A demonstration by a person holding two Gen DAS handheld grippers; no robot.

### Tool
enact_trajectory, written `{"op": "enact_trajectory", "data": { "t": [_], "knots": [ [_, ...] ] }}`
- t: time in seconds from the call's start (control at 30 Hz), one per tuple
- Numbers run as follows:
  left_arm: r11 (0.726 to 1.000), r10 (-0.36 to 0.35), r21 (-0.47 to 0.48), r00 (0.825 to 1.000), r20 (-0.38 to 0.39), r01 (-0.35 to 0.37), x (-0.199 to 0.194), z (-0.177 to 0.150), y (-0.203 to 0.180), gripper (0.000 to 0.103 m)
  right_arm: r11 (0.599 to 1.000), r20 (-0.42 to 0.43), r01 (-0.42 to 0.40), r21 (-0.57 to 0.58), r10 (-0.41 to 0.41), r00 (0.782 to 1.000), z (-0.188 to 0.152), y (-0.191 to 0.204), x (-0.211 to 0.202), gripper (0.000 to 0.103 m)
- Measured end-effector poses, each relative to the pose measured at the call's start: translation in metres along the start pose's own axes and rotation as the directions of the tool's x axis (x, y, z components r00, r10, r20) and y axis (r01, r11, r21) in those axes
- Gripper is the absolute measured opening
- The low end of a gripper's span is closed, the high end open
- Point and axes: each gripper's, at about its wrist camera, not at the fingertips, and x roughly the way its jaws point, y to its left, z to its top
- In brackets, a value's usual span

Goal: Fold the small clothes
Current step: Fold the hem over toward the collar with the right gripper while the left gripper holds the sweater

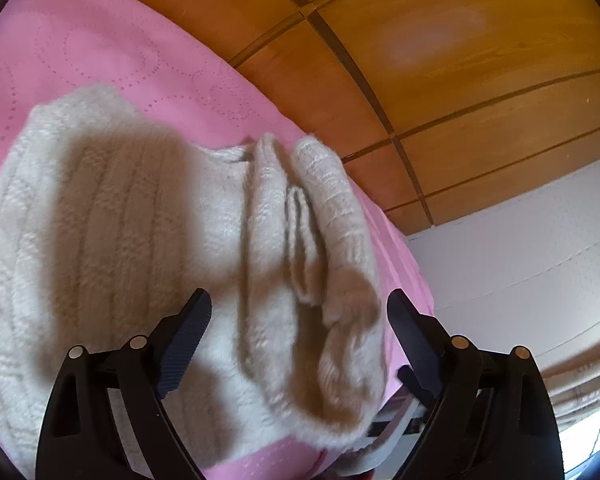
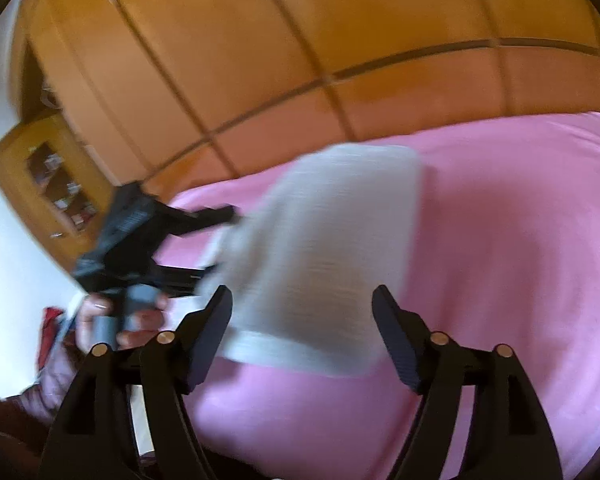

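Black fingers of my left gripper [image 1: 299, 312] are standing wide apart in the near foreground, with nothing pressed between the ribbed pads. Under and beyond them a cream knitted sweater [image 1: 112, 216] is lying folded on the pink bedspread [image 1: 100, 52], its thick doubled edge and ribbed cuffs bunching between my fingertips but not touching either pad. A wooden wardrobe [image 1: 440, 60] is rising behind the bed.

My right gripper [image 2: 302, 306] is also gaping open and holding nothing. Through its blurred view I am seeing the same sweater [image 2: 320, 256] resting on the bedspread [image 2: 520, 240] just ahead of the fingertips. To the left I am seeing my left gripper [image 2: 216, 240] from the side, its jaws spread at the sweater's edge, and my left hand [image 2: 116, 320] wrapping around its grey handle.
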Motion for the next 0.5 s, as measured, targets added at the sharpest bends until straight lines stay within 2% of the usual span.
{"op": "enact_trajectory", "data": {
  "t": [0.07, 0.23, 0.37, 0.4, 0.5],
  "knots": [
    [0.999, -0.03, -0.018, 1.0, -0.004, 0.03, 0.004, 0.004, -0.002, 0.088, 0.999, -0.008, 0.028, 0.016, -0.028, 1.0, -0.004, -0.009, 0.002, 0.074],
    [0.999, -0.041, -0.02, 0.998, -0.042, 0.04, 0.022, 0.014, -0.012, 0.088, 0.998, -0.016, 0.057, 0.004, -0.057, 0.998, -0.013, -0.009, 0.014, 0.073],
    [0.999, -0.046, -0.014, 0.996, -0.078, 0.045, 0.036, 0.02, -0.016, 0.088, 0.999, -0.035, 0.045, -0.011, -0.045, 0.998, -0.015, -0.011, 0.022, 0.073],
    [0.999, -0.044, -0.018, 0.996, -0.082, 0.042, 0.039, 0.022, -0.016, 0.087, 0.999, -0.036, 0.045, -0.016, -0.045, 0.998, -0.015, -0.011, 0.024, 0.072],
    [0.999, -0.009, -0.035, 0.995, -0.097, 0.006, 0.049, 0.029, -0.013, 0.067, 0.998, -0.034, 0.05, -0.028, -0.051, 0.998, -0.017, -0.012, 0.029, 0.072]
  ]
}}
